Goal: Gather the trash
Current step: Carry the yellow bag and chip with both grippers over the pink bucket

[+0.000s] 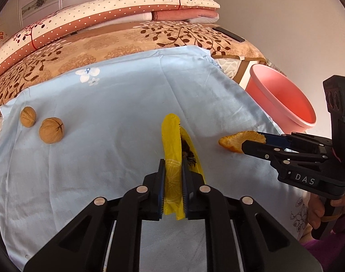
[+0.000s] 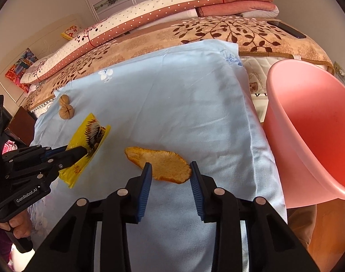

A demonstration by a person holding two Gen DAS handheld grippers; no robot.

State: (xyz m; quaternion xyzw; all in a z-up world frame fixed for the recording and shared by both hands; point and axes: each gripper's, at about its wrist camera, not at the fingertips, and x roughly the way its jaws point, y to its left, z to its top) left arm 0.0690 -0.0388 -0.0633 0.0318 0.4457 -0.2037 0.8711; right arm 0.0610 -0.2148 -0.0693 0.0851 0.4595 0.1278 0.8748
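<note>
My left gripper [image 1: 173,165] is shut on a yellow snack wrapper [image 1: 172,140] over the light blue sheet [image 1: 116,95]; the wrapper also shows in the right wrist view [image 2: 88,136], with the left gripper [image 2: 82,151] on it. My right gripper [image 2: 171,167] is open, its fingers astride the near end of an orange peel [image 2: 159,162] lying on the sheet. The peel also shows in the left wrist view [image 1: 238,139], with the right gripper [image 1: 254,140] at it. Two walnuts [image 1: 51,130] [image 1: 27,116] lie at the left.
A pink plastic bin [image 2: 308,127] stands right of the bed edge, also visible in the left wrist view [image 1: 283,97]. Folded quilts [image 2: 172,6] are stacked behind the sheet. A dark phone [image 2: 285,29] lies on the floral blanket.
</note>
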